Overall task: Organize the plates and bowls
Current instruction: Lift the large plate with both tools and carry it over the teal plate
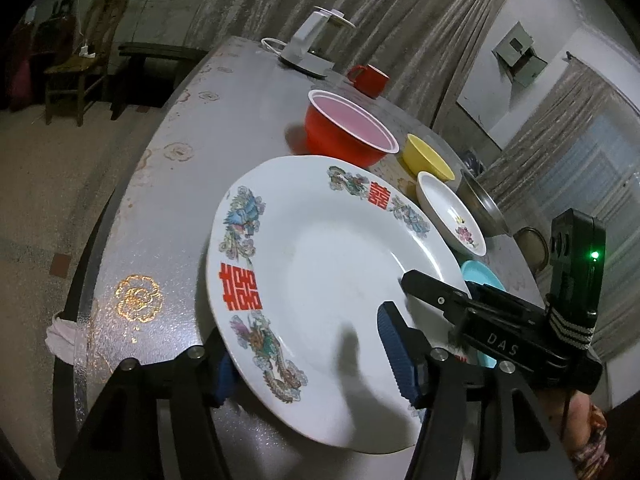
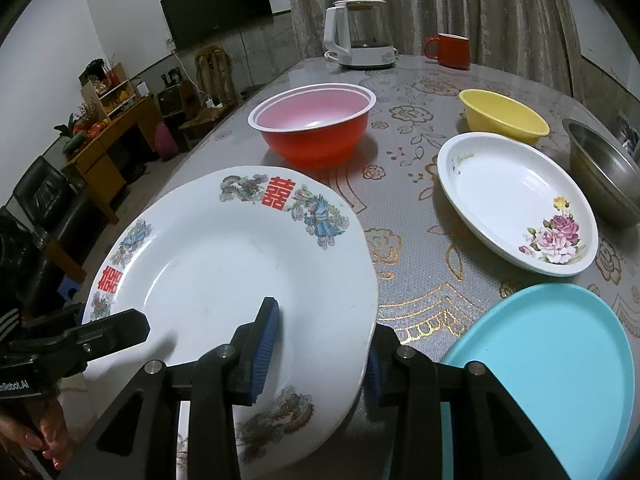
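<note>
Straddling the dragon plate (image 2: pixel 240 264) rim, right gripper (image 2: pixel 316 354) clamps it; left gripper (image 1: pixel 308 364) likewise; teal plate (image 2: pixel 552 360) just right.

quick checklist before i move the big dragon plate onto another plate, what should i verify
1. Right gripper has the dragon plate rim between its fingers: ok.
2. Left gripper straddles the opposite rim: ok, though how firmly it clamps: cannot tell.
3. Plate off the table: cannot tell; it looks tilted, near edge raised.
4. Teal plate is bare on top, a possible stacking spot: ok.
5. Rose plate is empty: ok.
6. Red bowl stands close behind the dragon plate's far rim; clearance for a forward move: cannot tell.
</note>
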The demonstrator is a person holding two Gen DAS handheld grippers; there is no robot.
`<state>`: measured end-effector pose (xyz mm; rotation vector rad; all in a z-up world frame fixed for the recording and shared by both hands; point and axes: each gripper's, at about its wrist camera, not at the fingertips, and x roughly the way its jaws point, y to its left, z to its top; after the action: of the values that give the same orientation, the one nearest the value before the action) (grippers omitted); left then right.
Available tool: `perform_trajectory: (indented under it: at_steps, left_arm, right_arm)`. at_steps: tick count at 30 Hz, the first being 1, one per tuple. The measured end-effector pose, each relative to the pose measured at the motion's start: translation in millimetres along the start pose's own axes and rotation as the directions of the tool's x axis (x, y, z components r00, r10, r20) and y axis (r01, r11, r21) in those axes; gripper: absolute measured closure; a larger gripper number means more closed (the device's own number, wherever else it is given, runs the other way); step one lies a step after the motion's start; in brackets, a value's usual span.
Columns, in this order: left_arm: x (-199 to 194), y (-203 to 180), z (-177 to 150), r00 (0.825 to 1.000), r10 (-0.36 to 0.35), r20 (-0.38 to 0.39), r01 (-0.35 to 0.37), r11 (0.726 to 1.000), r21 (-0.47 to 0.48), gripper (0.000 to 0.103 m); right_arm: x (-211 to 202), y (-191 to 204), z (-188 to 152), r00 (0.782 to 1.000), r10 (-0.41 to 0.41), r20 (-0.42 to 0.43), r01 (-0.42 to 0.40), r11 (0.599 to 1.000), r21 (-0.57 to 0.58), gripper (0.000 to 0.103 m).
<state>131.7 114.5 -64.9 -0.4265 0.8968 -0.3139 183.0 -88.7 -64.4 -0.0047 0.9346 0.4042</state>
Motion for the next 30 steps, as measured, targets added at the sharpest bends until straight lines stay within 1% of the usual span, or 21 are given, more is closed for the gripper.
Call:
perform_trajectory:
  at_steps: [3,7,11,15,19,22,25,30]
  left_arm:
    - [0,-2,-2,0.999,0.027,0.018,-0.027,1.0,0.009,0.047]
    - [-1,-7,-8,0.996,0.076,0.038,-0.079,0.994,0.073,0.052]
    - [-3,-7,-11,0.996,0.082,0.046,-0.085,0.994,0.07,0.052]
    - [-4,-9,-14,0.996,0.078,0.049,-0.082,0.993,0.085,0.052]
    - [-4,-17,-19,0.991,0.118,0.063,-0.126,0.983,0.133,0.053]
    - [-5,-18,-22,0.989,0.127,0.069,-0.136,0.981,0.137,0.053]
    - [-6,-21,-26,0.988,0.134,0.078,-0.145,0.978,0.149,0.053]
    - [-8,-27,-31,0.984,0.151,0.092,-0.165,0.972,0.169,0.053]
  right_arm:
    - [-1,0,0,1.0,0.0,0.002,0.0,1.0,-0.001,0.066]
    - [-2,0,-1,1.0,0.001,-0.004,-0.001,1.0,0.006,0.067]
    - [-5,-3,-3,1.0,0.017,-0.011,-0.017,1.0,0.019,0.071]
    - [-9,2,-7,1.0,0.019,-0.002,-0.019,1.0,-0.003,0.072]
    - [-16,8,-10,0.999,0.027,0.023,-0.026,0.999,-0.034,0.074]
    - [-17,9,-11,0.999,0.027,0.024,-0.027,0.999,-0.035,0.074]
    - [-21,12,-13,0.999,0.007,0.038,-0.005,0.998,-0.055,0.073]
    - [-24,10,-20,0.999,0.004,0.041,-0.002,0.999,-0.047,0.073]
